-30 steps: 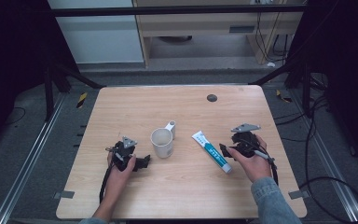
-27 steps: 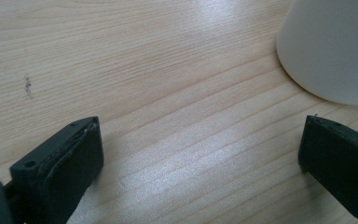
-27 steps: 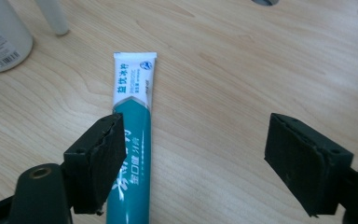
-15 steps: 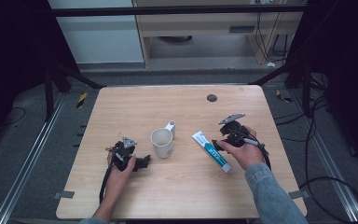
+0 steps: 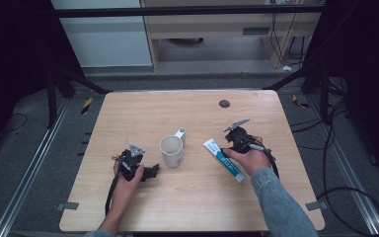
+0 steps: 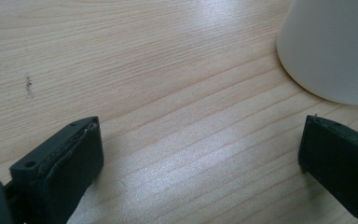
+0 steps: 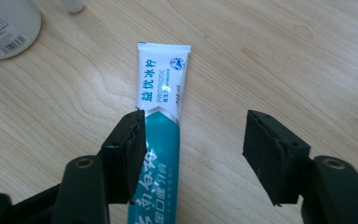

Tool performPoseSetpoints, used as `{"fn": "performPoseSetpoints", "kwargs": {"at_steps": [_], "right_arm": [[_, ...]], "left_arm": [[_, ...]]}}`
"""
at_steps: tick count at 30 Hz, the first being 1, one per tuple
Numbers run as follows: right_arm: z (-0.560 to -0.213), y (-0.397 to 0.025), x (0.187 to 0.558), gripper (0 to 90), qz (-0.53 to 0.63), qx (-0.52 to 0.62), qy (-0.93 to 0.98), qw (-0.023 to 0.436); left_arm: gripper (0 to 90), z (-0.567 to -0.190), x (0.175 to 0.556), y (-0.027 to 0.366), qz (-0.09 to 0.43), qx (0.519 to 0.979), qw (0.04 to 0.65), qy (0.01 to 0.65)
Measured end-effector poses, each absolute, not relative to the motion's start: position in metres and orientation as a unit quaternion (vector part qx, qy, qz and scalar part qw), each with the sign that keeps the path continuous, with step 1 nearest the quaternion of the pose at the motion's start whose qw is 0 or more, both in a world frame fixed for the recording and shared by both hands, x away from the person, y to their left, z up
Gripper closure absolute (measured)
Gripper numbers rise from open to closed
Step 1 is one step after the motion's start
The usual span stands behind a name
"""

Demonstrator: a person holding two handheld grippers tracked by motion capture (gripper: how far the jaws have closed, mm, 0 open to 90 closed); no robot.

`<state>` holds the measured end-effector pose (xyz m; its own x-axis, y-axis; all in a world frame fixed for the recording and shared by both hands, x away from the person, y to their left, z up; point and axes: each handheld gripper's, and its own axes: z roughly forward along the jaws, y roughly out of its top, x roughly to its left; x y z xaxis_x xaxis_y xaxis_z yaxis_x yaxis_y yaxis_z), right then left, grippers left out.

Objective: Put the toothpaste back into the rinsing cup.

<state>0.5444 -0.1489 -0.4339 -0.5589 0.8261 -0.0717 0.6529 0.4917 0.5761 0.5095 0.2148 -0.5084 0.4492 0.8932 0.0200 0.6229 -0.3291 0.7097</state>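
A white and teal toothpaste tube (image 5: 224, 160) lies on the wooden table (image 5: 187, 108), right of a white mug (image 5: 171, 149). My right gripper (image 5: 229, 145) hovers low over the tube's upper half. In the right gripper view it (image 7: 198, 135) is open; the tube (image 7: 161, 107) runs under its left jaw, crimped end pointing away, with the mug (image 7: 4, 23) beyond at top left. My left gripper (image 5: 153, 171) rests on the table left of the mug. In the left gripper view it (image 6: 200, 140) is open with bare wood between the jaws and the mug (image 6: 335, 46) ahead to the right.
A small dark round disc (image 5: 224, 103) lies near the table's far right. The mug's handle (image 5: 180, 132) points away from me. Bare wood stretches across the far half and the front of the table. Dark frame posts and cables surround the table.
My right gripper has moved left and forward, from beside the tube to over it. The left gripper, mug and tube have stayed put.
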Motion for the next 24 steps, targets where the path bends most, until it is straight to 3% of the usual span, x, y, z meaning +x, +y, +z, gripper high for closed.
{"fn": "performPoseSetpoints", "kwargs": {"at_steps": [5,24], "right_arm": [[-0.44,-0.14,0.551,47.3,0.247,0.435,0.852,0.155],[-0.465,-0.122,0.57,43.5,0.218,0.453,0.856,0.118]], "left_arm": [[0.0,-0.508,0.51,0.215,0.21,0.788,0.322,0.48],[0.0,-0.509,0.51,0.215,0.209,0.787,0.324,0.481]]}}
